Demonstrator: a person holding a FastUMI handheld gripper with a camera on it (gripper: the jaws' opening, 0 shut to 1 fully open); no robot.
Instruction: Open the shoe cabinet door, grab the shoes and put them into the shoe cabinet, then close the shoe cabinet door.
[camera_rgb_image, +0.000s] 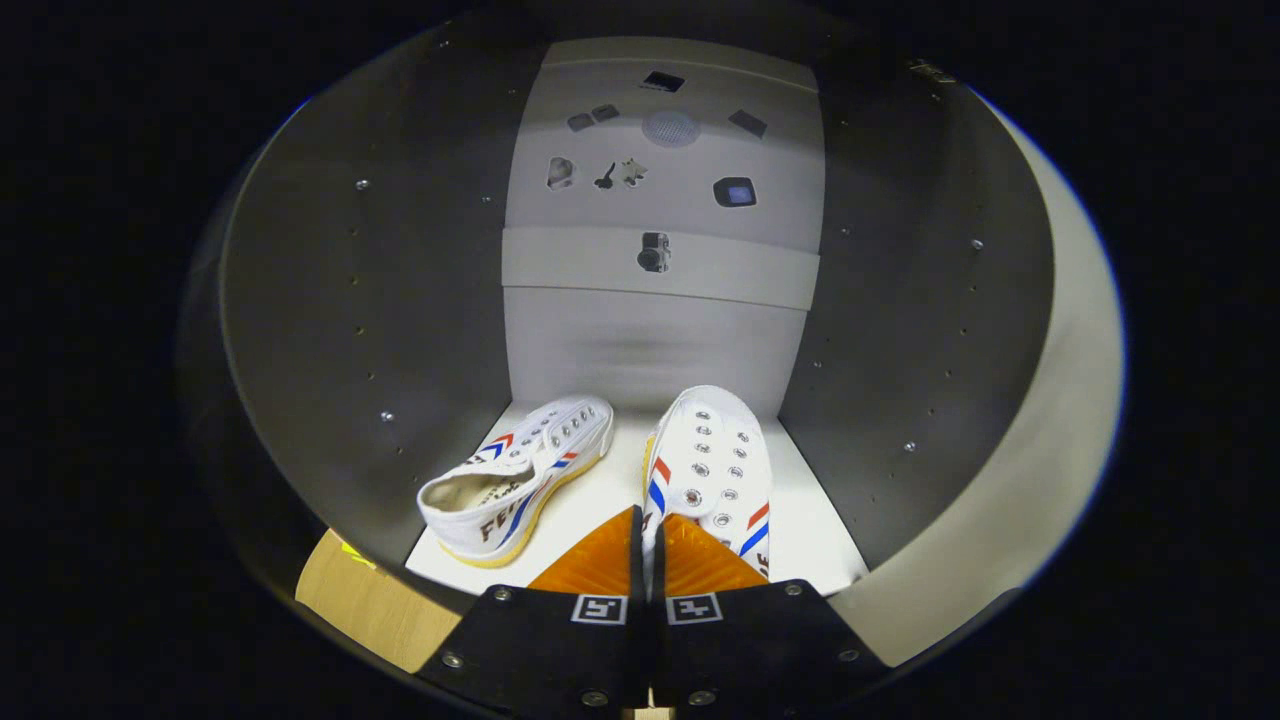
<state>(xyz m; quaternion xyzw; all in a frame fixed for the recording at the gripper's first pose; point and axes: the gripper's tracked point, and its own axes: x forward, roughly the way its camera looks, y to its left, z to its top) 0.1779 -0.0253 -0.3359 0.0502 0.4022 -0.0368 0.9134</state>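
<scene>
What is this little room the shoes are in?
Probably the inside of a shoe cabinet: dark side walls, a pale floor, and two white shoes, one tipped sideways, one pinched by the gripper.

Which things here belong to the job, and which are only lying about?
Job: right shoe, gripped by the tongs; left shoe, tilted on its side; shoe cabinet.
Lying about: small stickers on the back panel; wooden board outside.

Background, at your 12 o'clock: a white panel (660, 340) crossed by a paler band (560, 262). Small dark figures are stuck on it: a camera shape (653, 252) on the band, a grey round disc (670, 127) higher up, and a dark square (735, 191) at the disc's 4 o'clock. At your 8 o'clock lies a wooden board (350, 590).
</scene>
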